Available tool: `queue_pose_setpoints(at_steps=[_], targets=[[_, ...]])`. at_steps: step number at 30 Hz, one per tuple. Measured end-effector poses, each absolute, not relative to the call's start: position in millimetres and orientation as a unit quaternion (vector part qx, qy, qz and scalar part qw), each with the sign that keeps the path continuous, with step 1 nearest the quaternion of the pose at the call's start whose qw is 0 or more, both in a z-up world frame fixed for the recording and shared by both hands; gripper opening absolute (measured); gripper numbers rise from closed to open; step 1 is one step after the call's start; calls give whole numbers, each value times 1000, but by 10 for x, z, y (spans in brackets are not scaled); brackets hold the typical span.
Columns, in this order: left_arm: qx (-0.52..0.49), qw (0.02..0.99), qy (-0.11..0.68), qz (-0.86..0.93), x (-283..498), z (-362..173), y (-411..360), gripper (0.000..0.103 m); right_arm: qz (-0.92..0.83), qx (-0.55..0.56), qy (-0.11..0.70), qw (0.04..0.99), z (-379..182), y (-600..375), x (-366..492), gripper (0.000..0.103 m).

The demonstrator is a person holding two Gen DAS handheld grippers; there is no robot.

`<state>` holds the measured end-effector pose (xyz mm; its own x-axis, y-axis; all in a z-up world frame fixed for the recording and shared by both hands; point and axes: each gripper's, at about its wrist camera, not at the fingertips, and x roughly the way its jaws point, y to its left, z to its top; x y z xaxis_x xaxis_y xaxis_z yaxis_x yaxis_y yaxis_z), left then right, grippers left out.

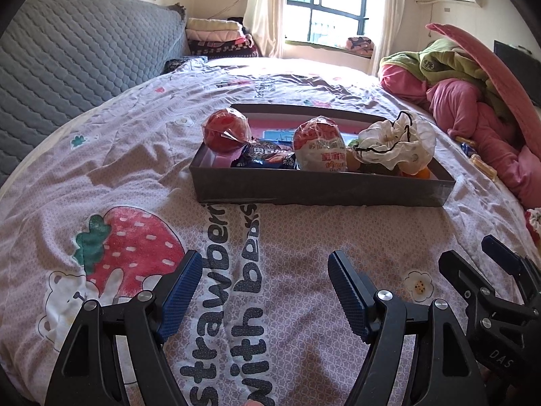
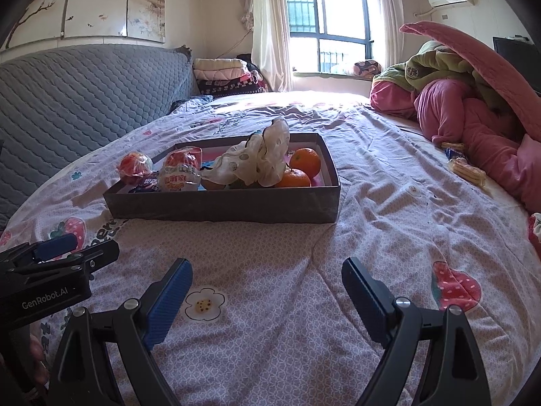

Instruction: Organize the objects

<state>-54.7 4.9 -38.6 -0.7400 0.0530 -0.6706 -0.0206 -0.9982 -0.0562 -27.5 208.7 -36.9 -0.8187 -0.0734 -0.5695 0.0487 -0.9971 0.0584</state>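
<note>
A shallow grey box (image 1: 321,193) (image 2: 219,204) sits on the bed. It holds a red wrapped ball (image 1: 226,132) (image 2: 134,165), a dark blue snack packet (image 1: 267,158), a red-and-white wrapped ball (image 1: 319,149) (image 2: 179,174), a white crumpled cloth bag (image 1: 394,143) (image 2: 257,159) and oranges (image 2: 299,169). My left gripper (image 1: 265,270) is open and empty, low over the bedsheet in front of the box. My right gripper (image 2: 267,279) is open and empty, beside it to the right, and shows in the left wrist view (image 1: 470,253).
The bedsheet (image 2: 372,237) has strawberry prints. A pile of pink and green bedding (image 2: 473,101) lies at the right, with snack packets (image 2: 465,167) beside it. A grey quilted headboard (image 1: 77,61) stands at the left. Folded blankets (image 2: 223,71) and a window lie beyond.
</note>
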Motion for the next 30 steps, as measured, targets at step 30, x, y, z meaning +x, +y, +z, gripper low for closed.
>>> queue_pose_setpoints(at_steps=[30], targets=[[-368,28,-18,929,-545,-461,99,78,-949,312,-12,35,-476,2046,-301,90]])
